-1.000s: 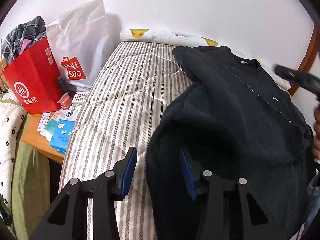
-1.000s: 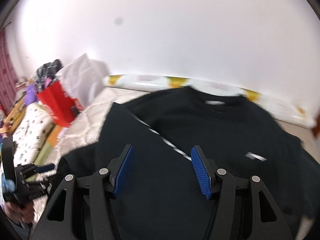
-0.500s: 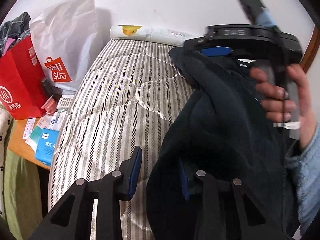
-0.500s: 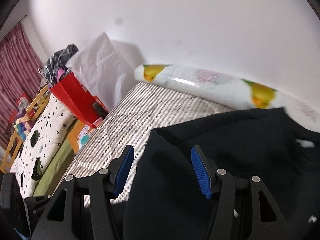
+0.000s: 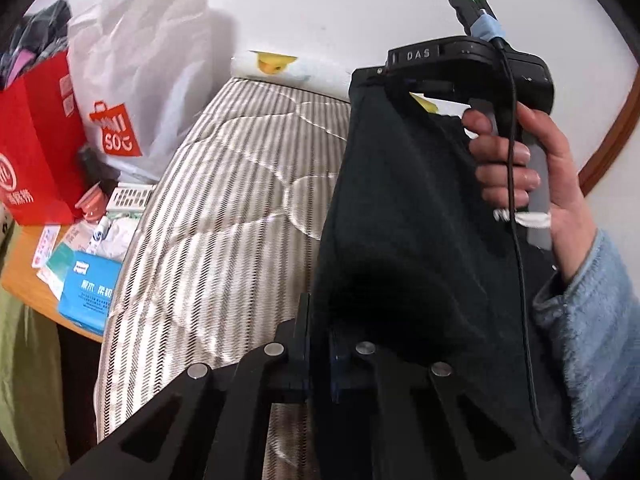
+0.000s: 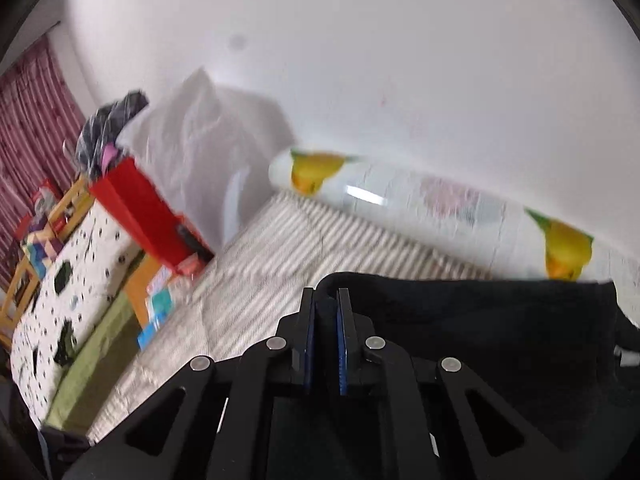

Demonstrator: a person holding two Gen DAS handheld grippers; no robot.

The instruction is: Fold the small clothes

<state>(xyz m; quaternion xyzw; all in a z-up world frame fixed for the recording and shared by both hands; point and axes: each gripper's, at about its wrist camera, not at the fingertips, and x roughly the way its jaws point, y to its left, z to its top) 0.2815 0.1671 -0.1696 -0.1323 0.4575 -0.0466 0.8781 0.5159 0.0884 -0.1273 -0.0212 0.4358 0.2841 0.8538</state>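
A black sweatshirt (image 5: 400, 220) lies on the striped mattress (image 5: 220, 220), its left side pulled up off the bed. My left gripper (image 5: 318, 344) has its jaws closing tight on the garment's near left edge, the cloth pinched between the pads. Higher up, a hand (image 5: 520, 168) holds my right gripper (image 5: 384, 80), which clamps the sweatshirt's far corner. In the right wrist view the right gripper (image 6: 326, 320) has its jaws closing on a fold of the sweatshirt (image 6: 480, 340), and the fabric fills the narrow gap.
A rolled fruit-print pillow (image 6: 420, 200) lies along the white wall at the head of the mattress (image 6: 300, 248). Left of the bed, a wooden side table (image 5: 24, 276) carries a red bag (image 5: 36, 140), a white shopping bag (image 5: 136, 72) and a blue box (image 5: 88, 292).
Both grippers went from open to shut on the sweatshirt. The right gripper swept from over the garment's middle to its far left corner, and that side now hangs lifted.
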